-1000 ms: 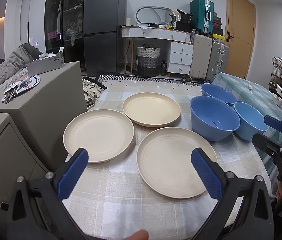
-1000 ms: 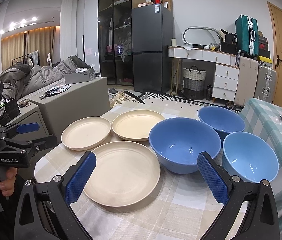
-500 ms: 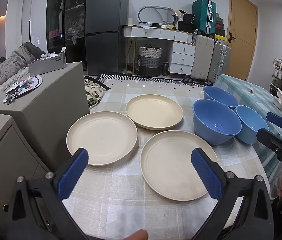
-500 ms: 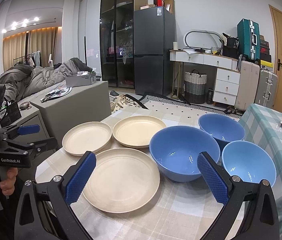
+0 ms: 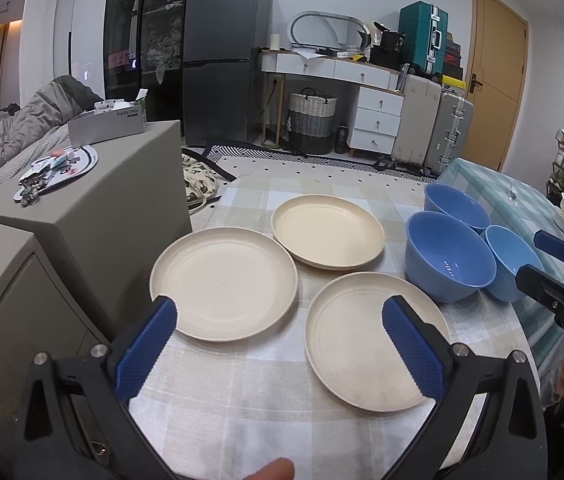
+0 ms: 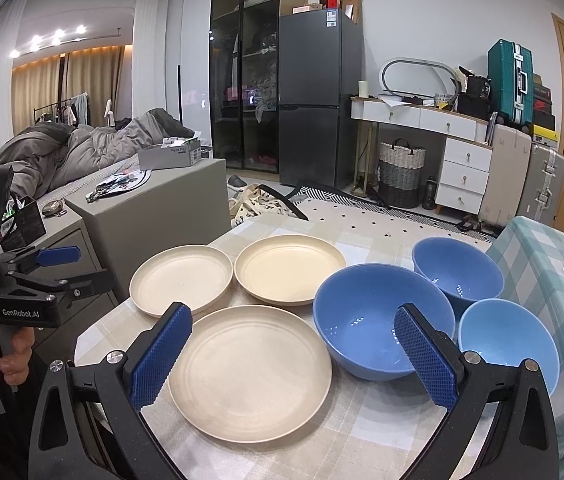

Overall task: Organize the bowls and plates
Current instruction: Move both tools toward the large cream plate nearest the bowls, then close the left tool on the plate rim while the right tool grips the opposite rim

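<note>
Three cream plates lie on the checked table: a left plate (image 5: 223, 282) (image 6: 181, 280), a far plate (image 5: 328, 236) (image 6: 290, 274) and a near plate (image 5: 376, 338) (image 6: 249, 372). Three blue bowls stand to their right: a large bowl (image 5: 450, 264) (image 6: 382, 320), a far bowl (image 5: 456, 206) (image 6: 458, 274) and a small light-blue bowl (image 5: 512, 260) (image 6: 508, 340). My left gripper (image 5: 277, 344) is open and empty above the near table edge, in front of the left and near plates. My right gripper (image 6: 292, 354) is open and empty above the near plate and large bowl.
A grey cabinet (image 5: 93, 208) stands close to the table's left side, with a box and clutter on top. A second table with a teal checked cloth (image 6: 550, 264) adjoins on the right. A fridge, drawers, basket and suitcases line the far wall.
Both grippers have pulled back and risen slightly, so plates and bowls look smaller and farther. Nothing on the table has moved. Both grippers stay open.
</note>
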### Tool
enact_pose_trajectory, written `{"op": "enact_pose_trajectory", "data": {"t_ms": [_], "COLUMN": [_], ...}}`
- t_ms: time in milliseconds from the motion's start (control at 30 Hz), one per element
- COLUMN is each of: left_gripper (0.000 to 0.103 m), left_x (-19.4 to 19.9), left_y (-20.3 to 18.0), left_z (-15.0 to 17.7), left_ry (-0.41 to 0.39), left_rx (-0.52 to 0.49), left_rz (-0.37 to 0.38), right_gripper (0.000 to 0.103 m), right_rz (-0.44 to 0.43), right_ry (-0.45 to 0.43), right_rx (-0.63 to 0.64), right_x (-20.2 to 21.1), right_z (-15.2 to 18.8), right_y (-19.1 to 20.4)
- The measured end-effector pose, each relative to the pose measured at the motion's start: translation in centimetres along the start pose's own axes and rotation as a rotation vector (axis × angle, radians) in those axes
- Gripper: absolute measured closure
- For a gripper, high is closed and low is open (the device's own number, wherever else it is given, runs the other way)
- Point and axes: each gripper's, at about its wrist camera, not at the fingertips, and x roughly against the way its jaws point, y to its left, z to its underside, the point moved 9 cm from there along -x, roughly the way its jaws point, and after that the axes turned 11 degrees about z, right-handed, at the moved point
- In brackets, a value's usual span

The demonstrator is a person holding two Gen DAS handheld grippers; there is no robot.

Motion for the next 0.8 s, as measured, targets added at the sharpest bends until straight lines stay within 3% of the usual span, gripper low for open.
{"op": "enact_pose_trajectory", "data": {"t_ms": [333, 800], "left_gripper": [0.0, 0.0], "left_x": [-1.0, -3.8], "left_y": [5.0, 9.9], "left_z": [-1.0, -1.2], "left_ry": [0.03, 0.079], "left_rx": [0.082, 0.106], "left_rz": [-0.046, -0.081], "right_gripper": [0.0, 0.0], "right_rz": [-0.057, -0.146], "right_ry": [0.072, 0.12], "right_rx": [-0.002, 0.037], "right_x": [-3.8, -8.8], "right_z": [-1.8, -4.4], "right_y": [2.4, 8.0]}}
